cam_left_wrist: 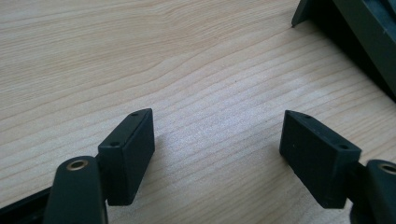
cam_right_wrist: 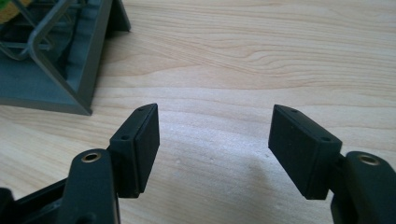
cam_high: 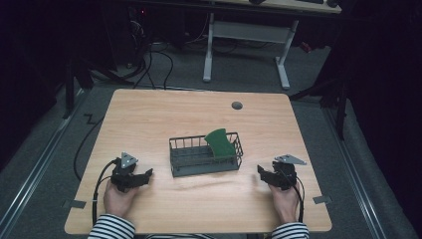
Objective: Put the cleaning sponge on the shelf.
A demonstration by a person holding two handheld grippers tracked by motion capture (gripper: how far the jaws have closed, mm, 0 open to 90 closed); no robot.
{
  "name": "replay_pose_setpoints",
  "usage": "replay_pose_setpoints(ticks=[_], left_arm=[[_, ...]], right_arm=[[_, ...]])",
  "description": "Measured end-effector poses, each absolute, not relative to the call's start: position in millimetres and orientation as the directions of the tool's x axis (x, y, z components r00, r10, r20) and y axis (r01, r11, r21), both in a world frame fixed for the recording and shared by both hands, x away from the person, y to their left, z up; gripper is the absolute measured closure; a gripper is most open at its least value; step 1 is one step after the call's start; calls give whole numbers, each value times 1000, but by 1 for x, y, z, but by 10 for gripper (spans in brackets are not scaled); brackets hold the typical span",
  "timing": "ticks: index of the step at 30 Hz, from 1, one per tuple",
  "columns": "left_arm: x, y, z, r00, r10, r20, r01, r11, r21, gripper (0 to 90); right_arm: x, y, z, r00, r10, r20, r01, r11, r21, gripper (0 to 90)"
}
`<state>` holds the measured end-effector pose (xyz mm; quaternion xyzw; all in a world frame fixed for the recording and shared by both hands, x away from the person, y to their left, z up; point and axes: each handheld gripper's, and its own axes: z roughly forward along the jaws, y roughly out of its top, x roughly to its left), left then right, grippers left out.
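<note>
A dark grey wire basket [cam_high: 205, 158] stands in the middle of the wooden table, and a green flat piece [cam_high: 219, 143] leans tilted inside its right end. My left gripper [cam_high: 144, 175] rests low on the table to the basket's left, open, with bare wood between its pads [cam_left_wrist: 135, 149]. To the basket's right my right gripper [cam_high: 262, 172] is also down by the tabletop, open and empty; its fingertips [cam_right_wrist: 142, 140] point toward the basket's corner [cam_right_wrist: 84, 70]. The basket's corner [cam_left_wrist: 355, 28] also shows at the upper right of the left gripper view.
The wooden table [cam_high: 149, 114] has a round grey cable grommet [cam_high: 237, 105] near its far edge. A white-legged desk frame [cam_high: 249, 45] and cables on the floor lie beyond it. Striped sleeves enter at the bottom edge.
</note>
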<state>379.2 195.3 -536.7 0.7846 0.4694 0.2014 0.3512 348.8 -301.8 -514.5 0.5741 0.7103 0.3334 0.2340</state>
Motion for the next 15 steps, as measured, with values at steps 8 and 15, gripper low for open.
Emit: replay_pose_setpoints(ticks=[8, 15], left_arm=[[379, 195, -537, 479, 878, -14, 595, -313, 740, 270], [379, 195, -537, 478, 878, -14, 595, -311, 741, 269]], right_arm=[[351, -300, -520, -226, 974, 9, 670, 148, 727, 320], [349, -303, -529, -241, 970, -18, 680, 182, 711, 292]])
